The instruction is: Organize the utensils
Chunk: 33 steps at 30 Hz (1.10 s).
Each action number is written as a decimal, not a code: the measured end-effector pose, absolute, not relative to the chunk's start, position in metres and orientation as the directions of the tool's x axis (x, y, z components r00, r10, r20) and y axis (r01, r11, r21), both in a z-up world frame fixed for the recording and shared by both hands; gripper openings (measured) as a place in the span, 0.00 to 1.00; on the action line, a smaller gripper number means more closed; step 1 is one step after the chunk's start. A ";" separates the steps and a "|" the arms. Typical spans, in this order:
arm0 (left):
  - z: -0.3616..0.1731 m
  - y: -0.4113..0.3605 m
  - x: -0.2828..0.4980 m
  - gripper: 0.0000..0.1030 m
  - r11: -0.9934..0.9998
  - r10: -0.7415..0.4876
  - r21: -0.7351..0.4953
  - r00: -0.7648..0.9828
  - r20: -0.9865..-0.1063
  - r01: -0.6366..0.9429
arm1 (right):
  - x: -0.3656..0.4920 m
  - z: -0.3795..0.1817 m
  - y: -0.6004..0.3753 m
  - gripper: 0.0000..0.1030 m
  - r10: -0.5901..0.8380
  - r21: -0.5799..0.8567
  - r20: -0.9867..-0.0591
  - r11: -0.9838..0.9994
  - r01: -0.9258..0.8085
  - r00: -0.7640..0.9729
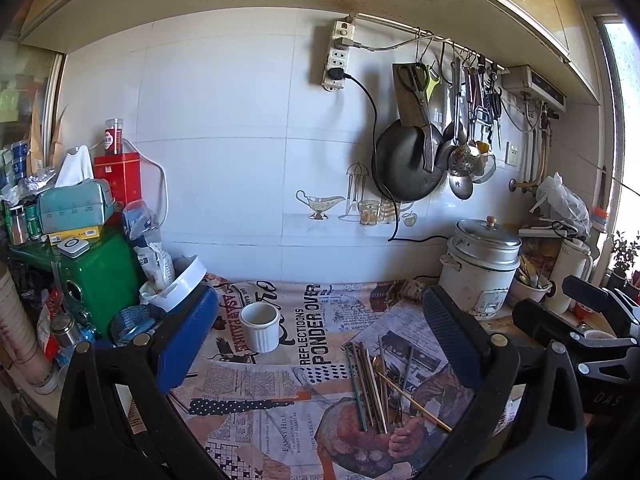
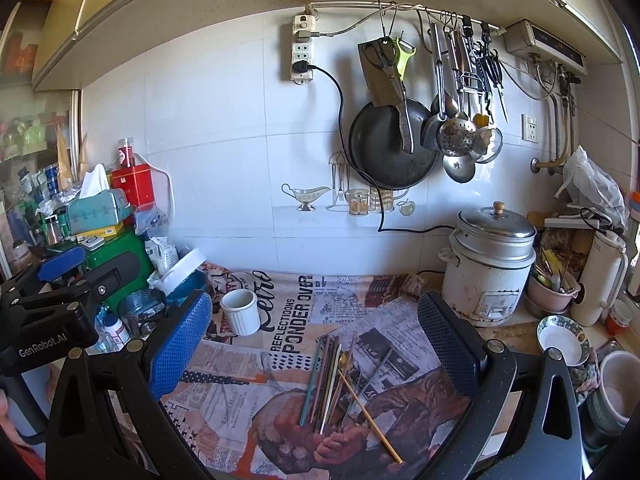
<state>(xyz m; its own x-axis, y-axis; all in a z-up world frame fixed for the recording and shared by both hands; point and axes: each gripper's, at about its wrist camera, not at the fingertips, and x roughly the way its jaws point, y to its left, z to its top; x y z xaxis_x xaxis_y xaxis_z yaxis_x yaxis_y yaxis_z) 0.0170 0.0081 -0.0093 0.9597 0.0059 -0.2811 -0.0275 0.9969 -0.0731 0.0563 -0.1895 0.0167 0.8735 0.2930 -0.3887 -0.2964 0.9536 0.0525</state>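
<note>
Both the left gripper (image 1: 320, 336) and the right gripper (image 2: 316, 344) hover with jaws wide apart, holding nothing; between them a loose bundle of thin metal and wooden utensils (image 2: 340, 384) lies on the newsprint-patterned surface (image 2: 224, 408), none yet in the white ribbed ceramic cup (image 2: 240, 311) nearby, so sorting looks unstarted

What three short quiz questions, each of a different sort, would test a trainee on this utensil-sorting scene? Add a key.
1. True or false: the left gripper is shut on a chopstick.
2. Where does the white ribbed cup stand relative to the pile of chopsticks? A) behind-left B) on top C) right
3. Fill in: the cloth under the pile is printed like a ____.

Key: 1 false, both the left and the right gripper are open and empty; 2 A; 3 newspaper.
</note>
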 end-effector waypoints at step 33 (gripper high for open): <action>-0.007 0.009 0.011 1.00 0.997 0.011 -0.072 0.961 -0.276 -0.032 | 0.054 0.019 -0.191 0.99 0.295 0.052 -0.387 0.953 -0.298 0.874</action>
